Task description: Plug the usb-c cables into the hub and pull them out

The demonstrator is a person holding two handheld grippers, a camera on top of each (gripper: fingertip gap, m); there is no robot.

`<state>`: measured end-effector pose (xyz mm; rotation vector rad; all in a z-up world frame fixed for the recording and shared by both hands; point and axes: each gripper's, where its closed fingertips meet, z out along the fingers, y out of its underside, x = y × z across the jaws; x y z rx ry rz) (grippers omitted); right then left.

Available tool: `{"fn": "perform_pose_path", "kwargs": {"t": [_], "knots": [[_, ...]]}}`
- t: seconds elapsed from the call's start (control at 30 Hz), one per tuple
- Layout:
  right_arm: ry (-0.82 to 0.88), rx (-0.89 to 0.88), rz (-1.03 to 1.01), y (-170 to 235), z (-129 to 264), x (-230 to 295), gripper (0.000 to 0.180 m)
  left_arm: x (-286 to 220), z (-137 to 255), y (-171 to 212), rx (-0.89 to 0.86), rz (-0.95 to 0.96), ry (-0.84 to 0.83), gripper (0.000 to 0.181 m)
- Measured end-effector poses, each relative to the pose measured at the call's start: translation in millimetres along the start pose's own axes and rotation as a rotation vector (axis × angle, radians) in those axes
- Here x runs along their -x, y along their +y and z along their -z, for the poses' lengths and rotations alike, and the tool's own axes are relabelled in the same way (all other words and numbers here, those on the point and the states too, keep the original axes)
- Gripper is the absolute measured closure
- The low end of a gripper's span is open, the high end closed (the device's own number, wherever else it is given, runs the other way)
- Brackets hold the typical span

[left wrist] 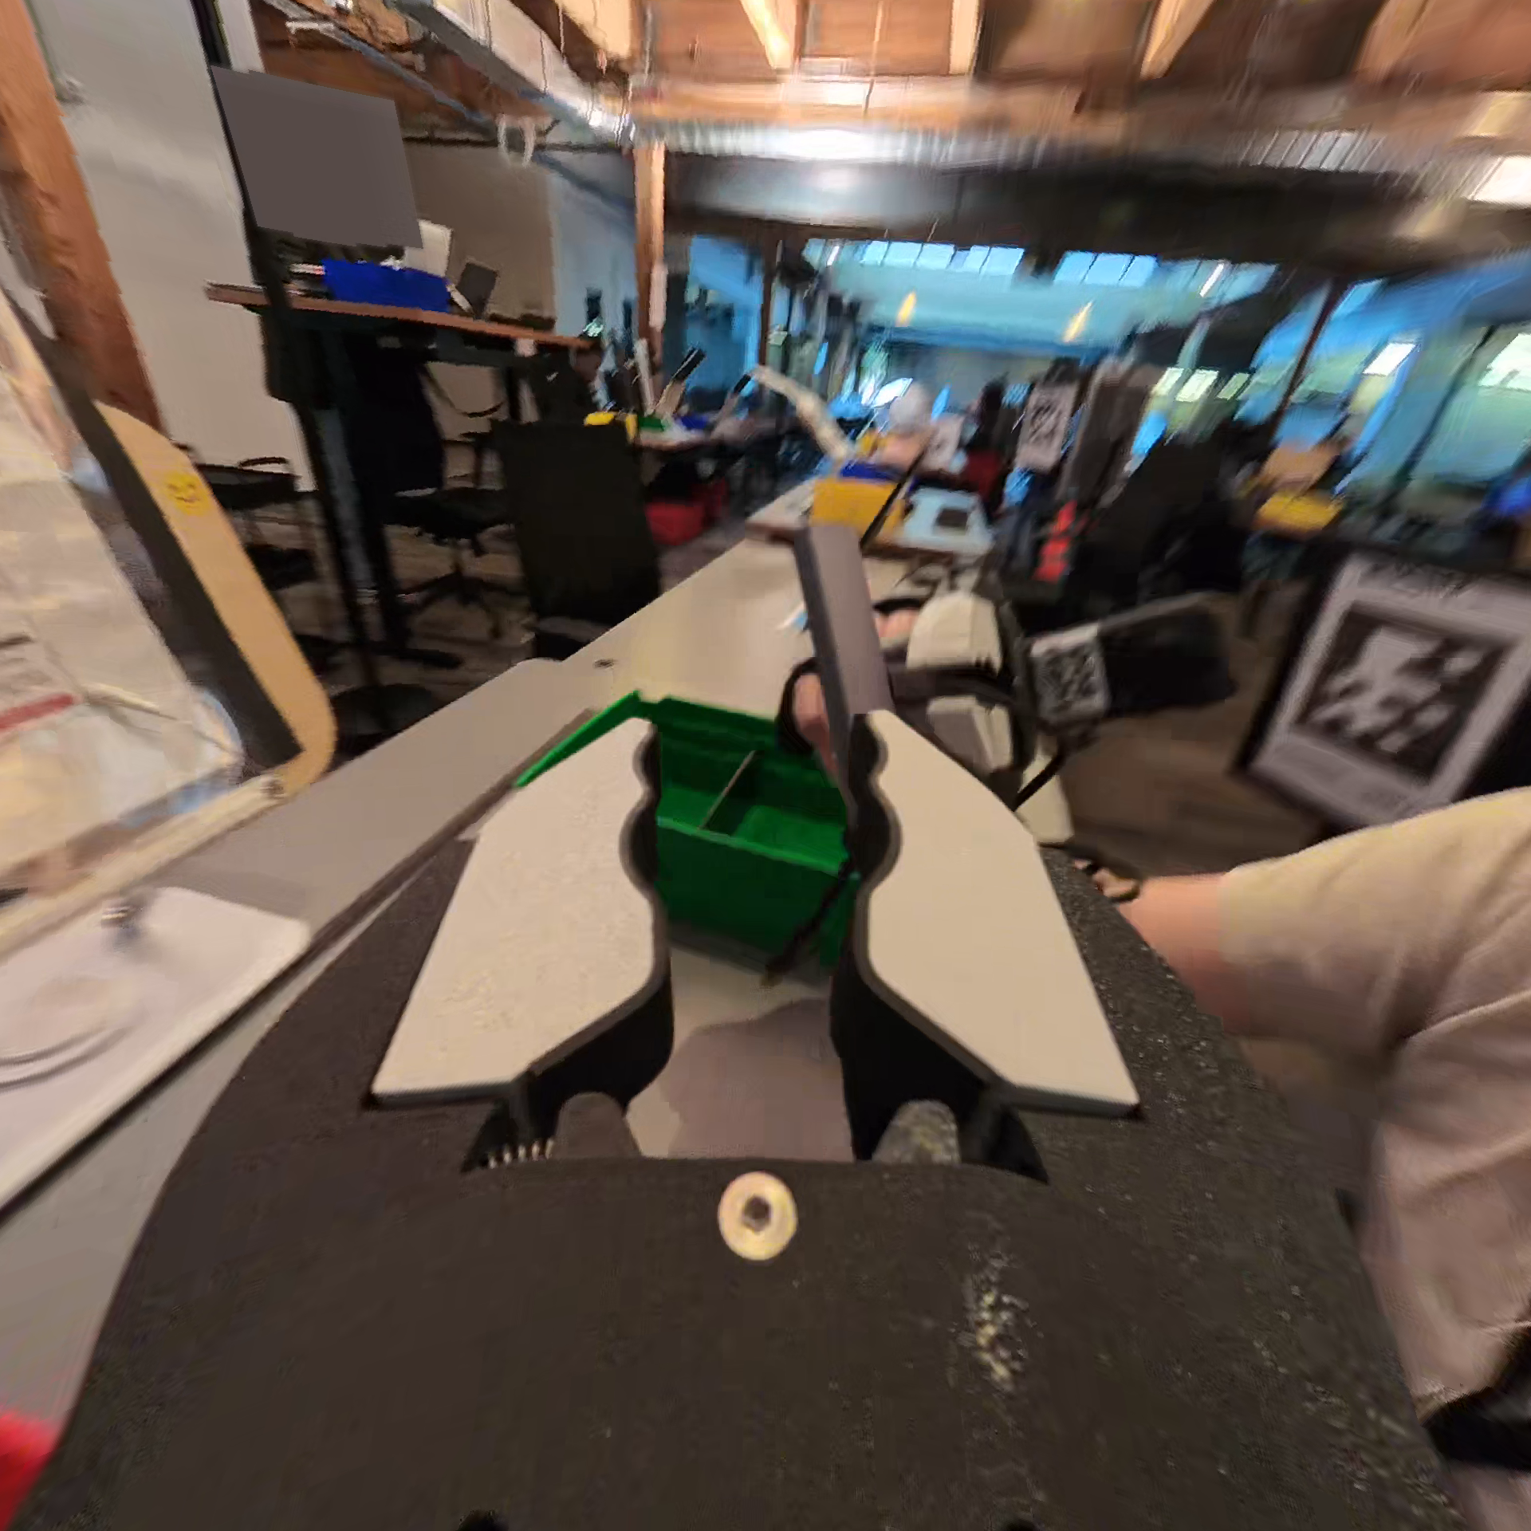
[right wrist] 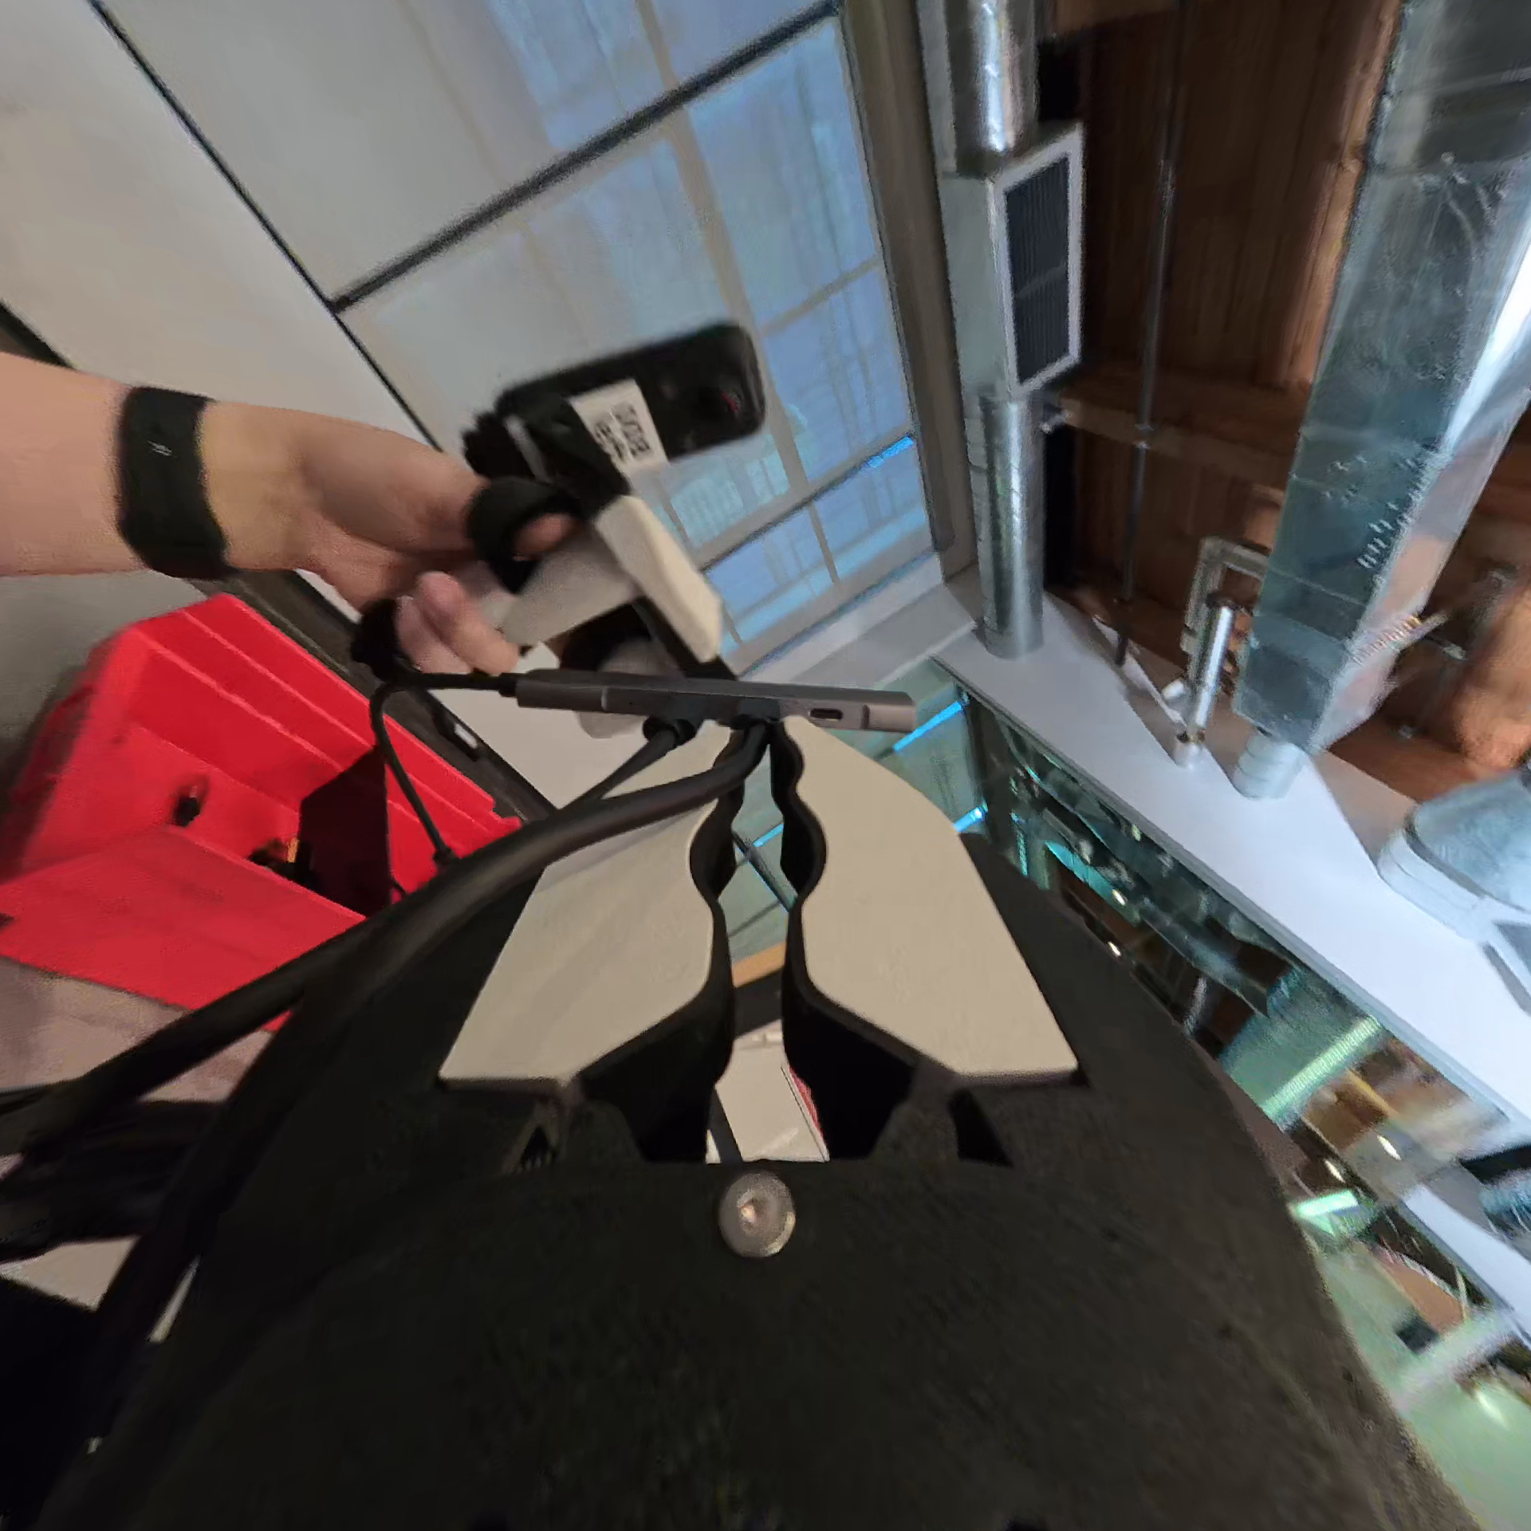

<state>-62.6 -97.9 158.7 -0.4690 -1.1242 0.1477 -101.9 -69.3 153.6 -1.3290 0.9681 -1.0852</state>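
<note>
Beneath the grey hub (right wrist: 729, 704), the right gripper (right wrist: 758, 737) was closed on a plugged-in black cable (right wrist: 514, 853); the left gripper (right wrist: 605, 654) clamped the hub from above.

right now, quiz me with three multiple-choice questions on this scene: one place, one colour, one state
1. Where is the hub?
A. lying in a bin
B. held up off the table
C. flat on the windowsill

2. What colour is the bin just past the fingers in the left wrist view?
A. green
B. white
C. orange

3. What state is the port nearest the hub's free end in?
A. cable plugged in
B. covered by a finger
C. empty

Answers:
1 B, the right wrist view shows it in the air against the windows.
2 A, its walls are bright green.
3 C, its slot shows open, beside the plugged usb-c cable.
</note>
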Motion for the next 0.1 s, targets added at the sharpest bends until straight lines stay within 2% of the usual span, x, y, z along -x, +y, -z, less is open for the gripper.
{"fn": "perform_pose_path", "kwargs": {"t": [0.1], "knots": [[-0.06, -0.025, 0.027, -9, 1, 8, 0.173, -12, 4, -8, -0.06, 0.17, 0.168, 0.146]]}}
